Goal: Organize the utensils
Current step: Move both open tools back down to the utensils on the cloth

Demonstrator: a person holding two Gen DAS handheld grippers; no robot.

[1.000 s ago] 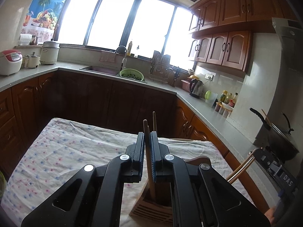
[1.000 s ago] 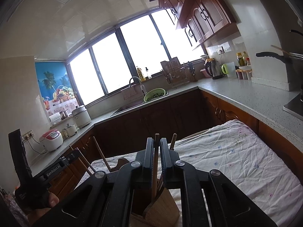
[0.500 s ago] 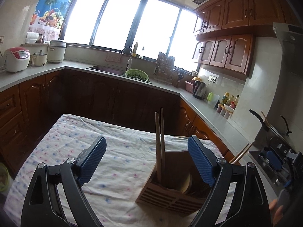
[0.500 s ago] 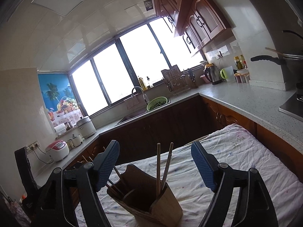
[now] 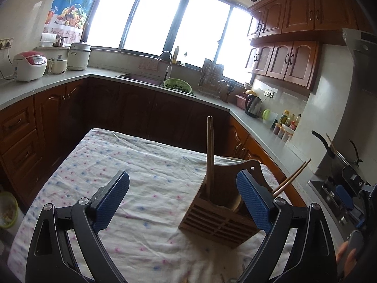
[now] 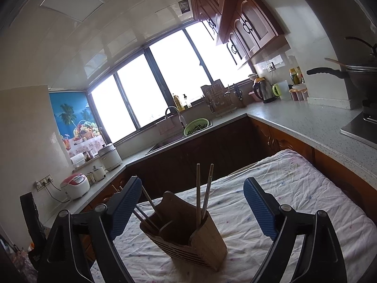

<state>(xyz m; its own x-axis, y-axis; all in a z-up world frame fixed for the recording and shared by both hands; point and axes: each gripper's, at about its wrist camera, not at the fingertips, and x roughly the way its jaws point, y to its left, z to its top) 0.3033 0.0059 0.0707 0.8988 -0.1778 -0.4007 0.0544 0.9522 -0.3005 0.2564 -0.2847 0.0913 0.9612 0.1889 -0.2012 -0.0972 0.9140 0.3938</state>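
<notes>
A wooden utensil holder stands on the table with the flowered cloth. Two wooden chopsticks stand upright in its near compartment; two more chopsticks lean out to the right. My left gripper is open and empty, with the holder just inside its right finger. In the right wrist view the holder sits between the fingers of my right gripper, which is open and empty. Two chopsticks stand upright there; other chopsticks lean left.
Dark wood cabinets and a grey counter wrap round the table. A sink with a green colander is at the back. A wok sits on the stove at the right. Rice cookers stand at the left.
Both grippers were shut on chopsticks standing in the holder a second ago. Both have opened wide, let go and drawn back. The chopsticks stay upright in the holder.
</notes>
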